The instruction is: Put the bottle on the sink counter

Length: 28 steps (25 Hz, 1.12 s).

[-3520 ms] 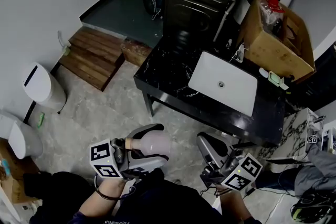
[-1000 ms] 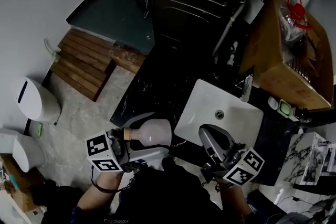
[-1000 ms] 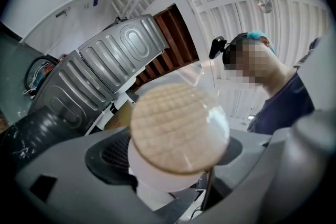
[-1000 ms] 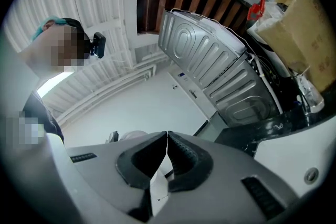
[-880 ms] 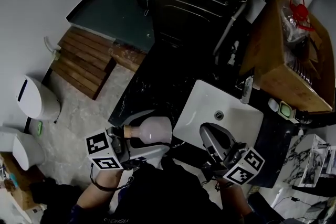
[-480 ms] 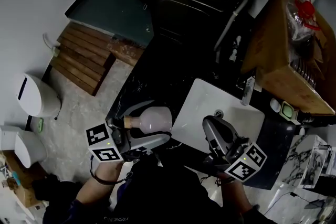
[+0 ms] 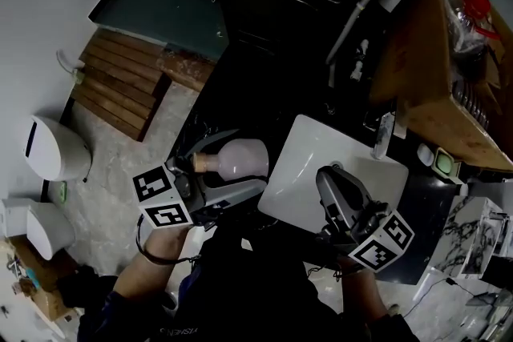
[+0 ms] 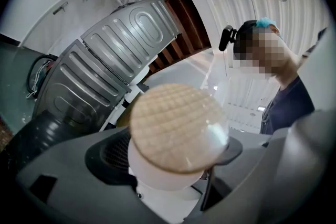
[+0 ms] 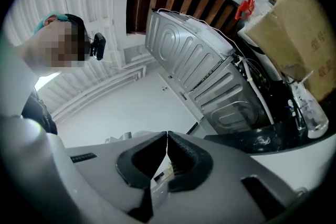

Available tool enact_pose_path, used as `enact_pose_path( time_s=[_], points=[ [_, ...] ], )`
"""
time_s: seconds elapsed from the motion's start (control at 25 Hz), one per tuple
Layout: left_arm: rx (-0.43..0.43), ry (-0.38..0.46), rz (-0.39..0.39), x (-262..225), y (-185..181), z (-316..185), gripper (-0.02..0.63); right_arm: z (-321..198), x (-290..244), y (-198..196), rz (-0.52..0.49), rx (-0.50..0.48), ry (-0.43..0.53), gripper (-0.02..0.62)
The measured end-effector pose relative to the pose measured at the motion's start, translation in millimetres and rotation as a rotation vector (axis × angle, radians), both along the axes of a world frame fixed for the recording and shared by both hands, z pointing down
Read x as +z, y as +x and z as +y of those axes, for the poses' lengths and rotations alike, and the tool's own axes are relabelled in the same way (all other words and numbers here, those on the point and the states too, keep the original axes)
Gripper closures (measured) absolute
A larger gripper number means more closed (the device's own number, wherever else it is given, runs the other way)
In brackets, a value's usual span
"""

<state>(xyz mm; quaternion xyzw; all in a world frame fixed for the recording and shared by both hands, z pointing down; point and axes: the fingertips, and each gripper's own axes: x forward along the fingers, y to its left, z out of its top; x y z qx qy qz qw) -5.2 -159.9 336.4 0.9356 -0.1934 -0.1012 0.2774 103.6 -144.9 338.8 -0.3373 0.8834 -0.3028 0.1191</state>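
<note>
Left gripper (image 7: 240,164): jaws clamped on the bottle (image 7: 244,157), one on each side of its pale round body.
Bottle: lay along the jaws, its cork-coloured cap (image 8: 176,128) turned back toward the gripper's camera; not upright.
Bottle position: over the front left corner of the black tabletop (image 7: 232,96), just beside the left rim of the white basin (image 7: 300,164). Judged to be carried clear of the surface, though the head view did not settle whether it touched.
Right gripper (image 7: 329,176): jaws pressed together on nothing; it hung over the front part of the basin, near the drain.
Surroundings: cardboard box (image 7: 413,44) stood at the back right corner of the tabletop; a ribbed grey metal panel (image 9: 210,76) rose behind the back edge.
Done so far: bottle was picked up and brought to the sink; approach looked all but finished.
Left to do: bottle was not yet set down. Judged steps: turn it base-down, lower it onto the bare strip of tabletop left of the basin, part the jaws, draw clear.
Risk noted: round body and narrow strip near the front edge; a tilted release could let it roll off or into the basin.
</note>
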Motion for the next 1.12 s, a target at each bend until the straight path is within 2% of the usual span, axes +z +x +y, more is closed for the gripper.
enact_pose_path(
  time_s=[0.52,0.84,1.12],
  points=[
    [0.075,-0.053,-0.154,64.7,0.6,-92.5,0.207,-35.3,26.5,0.4,0.01,0.097,-0.065,0.569],
    [0.132,-0.013,-0.319,104.2,12.9,-144.9,0.207,-55.6,35.5,11.0,0.013,0.152,-0.087,0.569],
    [0.174,0.012,-0.429,132.7,26.0,-175.8,0.207,-65.9,47.4,10.9,0.003,0.176,-0.114,0.569]
  ],
)
